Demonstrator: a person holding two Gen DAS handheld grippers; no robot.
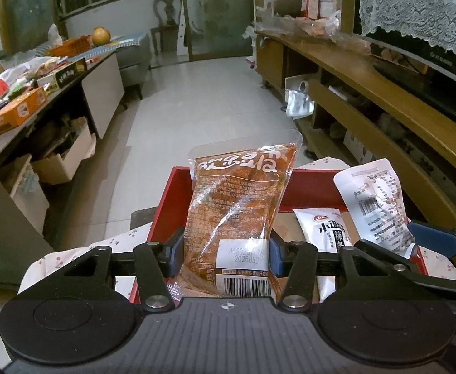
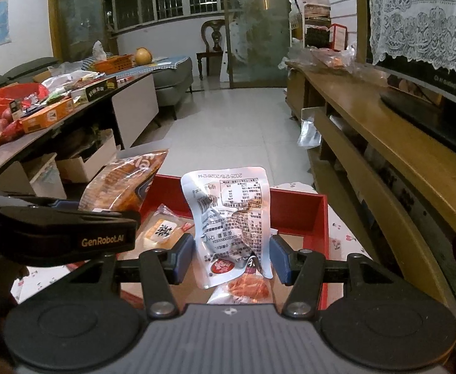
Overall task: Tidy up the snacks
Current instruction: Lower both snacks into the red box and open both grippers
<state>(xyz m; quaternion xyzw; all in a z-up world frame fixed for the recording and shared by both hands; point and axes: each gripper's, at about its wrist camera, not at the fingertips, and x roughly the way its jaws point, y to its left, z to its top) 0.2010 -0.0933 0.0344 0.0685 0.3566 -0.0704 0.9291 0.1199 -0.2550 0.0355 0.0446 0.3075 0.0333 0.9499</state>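
left tool [image 1: 226, 251] grips orange snack pack [image 1: 240, 205] | right tool [image 2: 231, 257] grips white packet [image 2: 232, 221] | both over red box [image 2: 299, 215] | risk: slack packs slip, tools collide, landing outside

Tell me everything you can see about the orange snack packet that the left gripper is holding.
The orange snack packet is a clear plastic pouch showing reddish-brown food inside, with white characters near its sealed top, small print, a white date sticker and a barcode at the bottom. It stands nearly upright, pinched at its lower part between the blue pads of the left gripper, which is shut on it. It hangs over the red box, beside the white packet in the right gripper. The plastic is crinkled and glossy.
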